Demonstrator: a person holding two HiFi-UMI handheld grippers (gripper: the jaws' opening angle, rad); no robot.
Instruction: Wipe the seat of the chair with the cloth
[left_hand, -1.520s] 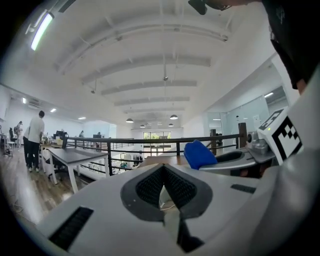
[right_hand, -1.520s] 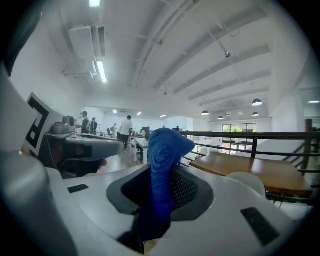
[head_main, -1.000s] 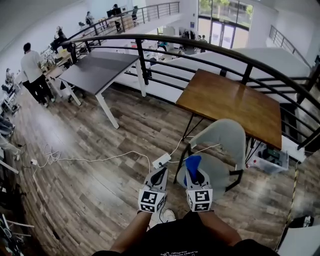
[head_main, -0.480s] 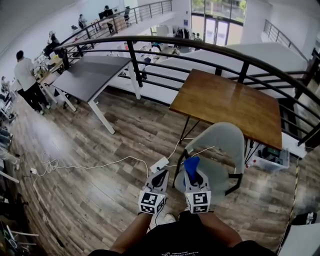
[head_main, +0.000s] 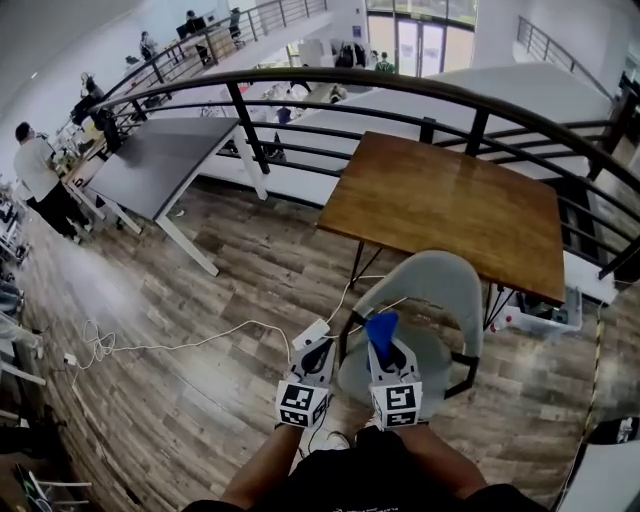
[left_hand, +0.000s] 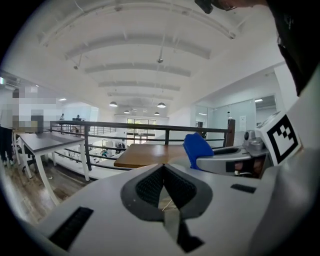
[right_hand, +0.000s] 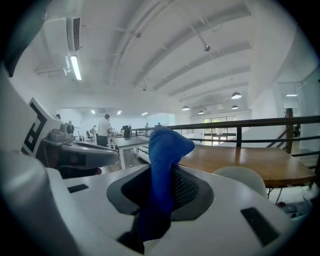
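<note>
The grey shell chair (head_main: 428, 290) stands just in front of me, its seat (head_main: 445, 365) partly hidden by my right gripper (head_main: 384, 346). That gripper is shut on a blue cloth (head_main: 381, 328), which sticks up from the jaws above the seat's left side. In the right gripper view the cloth (right_hand: 163, 160) is clamped between the jaws and the chair back (right_hand: 241, 178) shows beyond. My left gripper (head_main: 317, 352) is held beside it, left of the chair, over the floor. Its jaws are shut with nothing in them (left_hand: 163, 175). The cloth (left_hand: 196, 148) also shows in the left gripper view.
A wooden table (head_main: 450, 205) stands right behind the chair, with a black railing (head_main: 400, 92) beyond. A white power strip (head_main: 309, 333) and cable lie on the floor by the chair's left leg. A grey table (head_main: 160, 160) and a person (head_main: 35, 172) are far left. A clear box (head_main: 545, 315) sits under the wooden table.
The view has moved forward and to the left, so the chair and wooden table lie nearer and more central. Both grippers keep their side-by-side pose, the cloth still clamped.
</note>
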